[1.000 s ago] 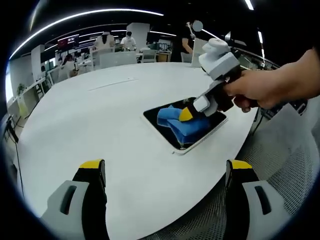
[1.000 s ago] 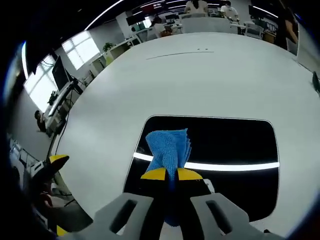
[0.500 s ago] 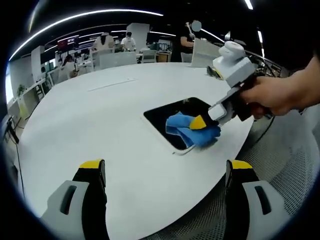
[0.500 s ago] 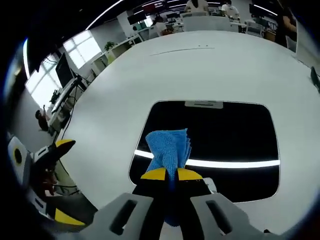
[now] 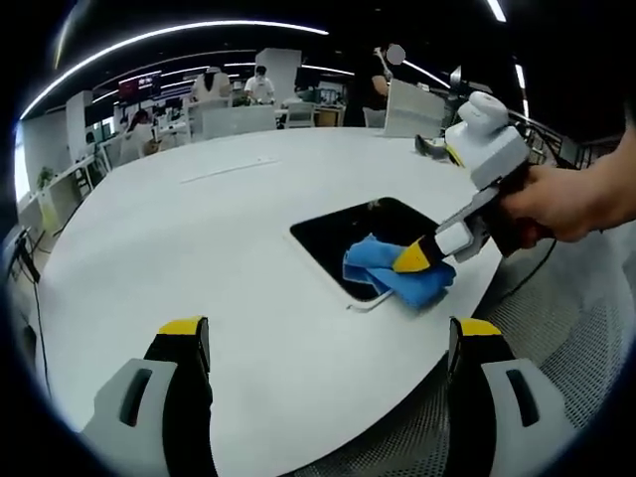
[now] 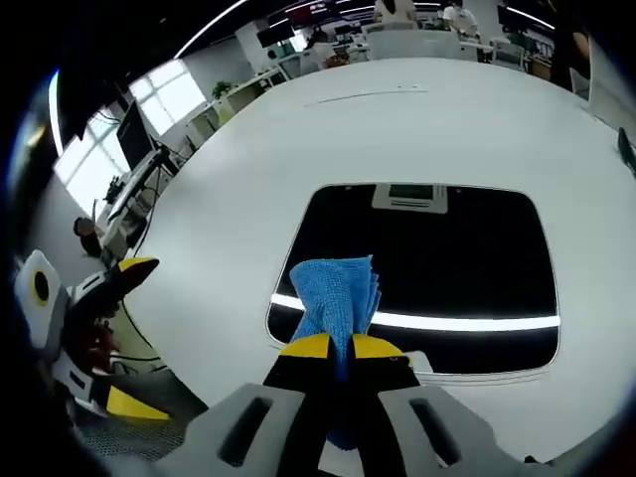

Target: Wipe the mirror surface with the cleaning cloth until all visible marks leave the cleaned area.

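Right gripper (image 6: 333, 346) jaws clamped tight on blue cloth (image 6: 338, 293), over near edge of mirror (image 6: 467, 258) lying on white table (image 6: 248, 169). Left gripper (image 5: 328, 338) jaws spread wide, holding nothing; its view shows hand (image 5: 581, 199) gripping right gripper.

I see a round white worktop (image 5: 179, 229). A dark rectangular mirror (image 6: 467, 258) lies flat on it near its edge, and a blue cleaning cloth (image 5: 397, 273) rests on the mirror's near corner.
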Demonstrator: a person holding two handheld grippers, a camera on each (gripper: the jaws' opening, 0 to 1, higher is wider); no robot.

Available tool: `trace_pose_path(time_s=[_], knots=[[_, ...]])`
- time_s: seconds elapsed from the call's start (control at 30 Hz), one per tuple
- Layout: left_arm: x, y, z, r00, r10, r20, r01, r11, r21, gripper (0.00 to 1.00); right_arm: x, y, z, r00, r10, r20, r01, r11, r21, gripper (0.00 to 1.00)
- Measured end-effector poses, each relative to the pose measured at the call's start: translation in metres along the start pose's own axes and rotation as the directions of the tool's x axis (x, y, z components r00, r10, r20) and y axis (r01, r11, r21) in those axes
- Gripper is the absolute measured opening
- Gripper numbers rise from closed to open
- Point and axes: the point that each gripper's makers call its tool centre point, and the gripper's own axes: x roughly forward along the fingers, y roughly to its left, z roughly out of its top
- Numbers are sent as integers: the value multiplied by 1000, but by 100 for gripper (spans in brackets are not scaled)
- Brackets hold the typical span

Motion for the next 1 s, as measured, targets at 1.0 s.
trace_pose_path(time_s=[1.0], knots=[[1,1,-2,1000,2,-14,-2,1000,7,99,-4,9,-12,999,25,-41,-25,999,-19,0]])
